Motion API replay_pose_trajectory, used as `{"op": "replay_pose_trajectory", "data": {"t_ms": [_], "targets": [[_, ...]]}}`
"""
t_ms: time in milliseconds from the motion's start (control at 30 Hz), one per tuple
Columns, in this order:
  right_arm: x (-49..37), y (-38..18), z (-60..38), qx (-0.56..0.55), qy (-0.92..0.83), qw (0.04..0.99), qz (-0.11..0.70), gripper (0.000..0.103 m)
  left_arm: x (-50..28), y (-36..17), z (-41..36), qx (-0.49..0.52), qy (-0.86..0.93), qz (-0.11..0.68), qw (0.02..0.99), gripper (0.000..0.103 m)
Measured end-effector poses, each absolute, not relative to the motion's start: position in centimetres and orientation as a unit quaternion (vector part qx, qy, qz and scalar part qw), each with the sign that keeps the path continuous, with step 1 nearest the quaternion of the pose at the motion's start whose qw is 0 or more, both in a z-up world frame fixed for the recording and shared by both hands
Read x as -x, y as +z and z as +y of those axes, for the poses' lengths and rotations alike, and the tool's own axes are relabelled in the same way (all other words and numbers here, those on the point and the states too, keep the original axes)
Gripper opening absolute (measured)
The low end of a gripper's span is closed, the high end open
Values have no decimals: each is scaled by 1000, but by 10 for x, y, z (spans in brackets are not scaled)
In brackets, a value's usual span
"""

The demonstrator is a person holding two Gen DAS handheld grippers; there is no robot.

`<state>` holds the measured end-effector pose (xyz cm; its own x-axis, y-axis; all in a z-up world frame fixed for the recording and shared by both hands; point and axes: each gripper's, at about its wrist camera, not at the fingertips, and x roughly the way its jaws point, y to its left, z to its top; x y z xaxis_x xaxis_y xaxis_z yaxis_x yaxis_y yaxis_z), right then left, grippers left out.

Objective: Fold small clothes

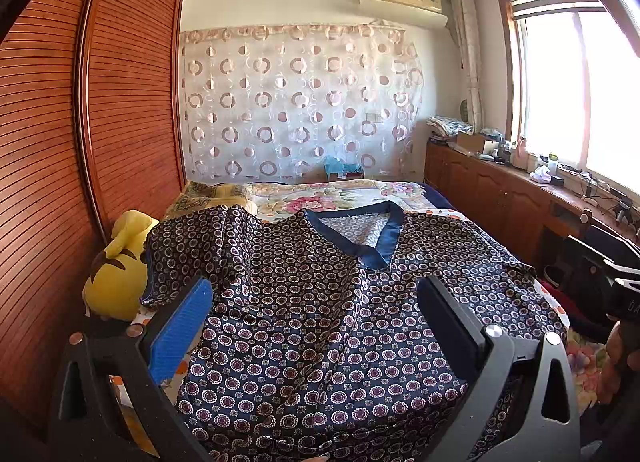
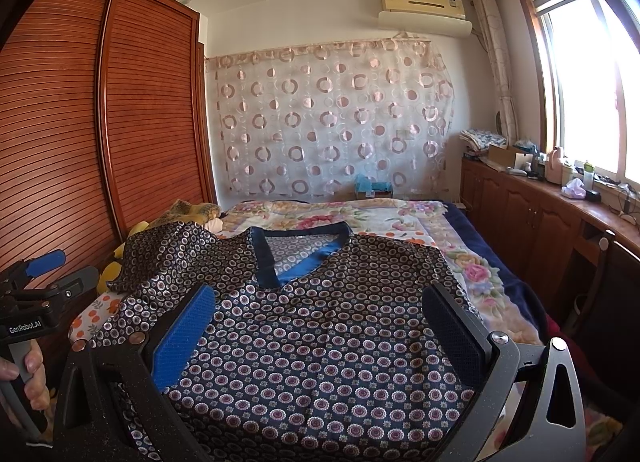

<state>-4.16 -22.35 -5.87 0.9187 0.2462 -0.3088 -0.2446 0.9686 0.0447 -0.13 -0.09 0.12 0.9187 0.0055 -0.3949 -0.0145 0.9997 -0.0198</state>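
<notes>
A bedroom, seen from two hand-held tools: a louvred wooden wardrobe (image 1: 80, 133) fills the left wall, and a sheer curtain (image 1: 300, 101) printed with rings and discs hangs across the far wall beneath an air conditioner (image 1: 402, 1). Daylight pours through the window (image 1: 580, 93) on the right, above a run of low wooden cabinets (image 1: 492, 197) whose top is crowded with boxes, bottles and folded fabric.

The bed (image 2: 360, 217), under a floral cover, takes up the middle of the room. On its near end lies the task's garment, a dark blue top (image 1: 320, 302) patterned with small rings, spread front-up with its plain blue V-neck collar (image 1: 360, 234) pointing away from the cameras. Its left sleeve (image 1: 192, 246) is rumpled and raised near the wardrobe side; the right side lies flatter toward the bed's edge. A yellow plush toy (image 1: 116, 270) sits just beside that raised sleeve, against the wardrobe.

The left tool (image 1: 316, 314) hangs over the lower half of the top, its blue-padded finger and its black finger spread wide apart with nothing between them but the cloth below. The right tool (image 2: 320, 322) is poised the same way over the garment's lower right, fingers likewise well apart and gripping nothing. In the right wrist view a person's hand (image 2: 30, 378) shows at the left edge, wrapped round the handle of the left tool.
</notes>
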Motion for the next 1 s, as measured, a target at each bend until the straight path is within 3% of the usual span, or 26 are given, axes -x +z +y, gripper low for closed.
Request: {"op": "replay_pose_trajectory", "data": {"t_ms": [600, 1000], "targets": [[28, -67, -220, -12, 152, 974, 169, 103, -1, 14, 13, 12, 7, 213, 977, 102], [-26, -88, -185, 39, 217, 952, 212, 103, -33, -33, 89, 35, 54, 271, 960, 102]]}}
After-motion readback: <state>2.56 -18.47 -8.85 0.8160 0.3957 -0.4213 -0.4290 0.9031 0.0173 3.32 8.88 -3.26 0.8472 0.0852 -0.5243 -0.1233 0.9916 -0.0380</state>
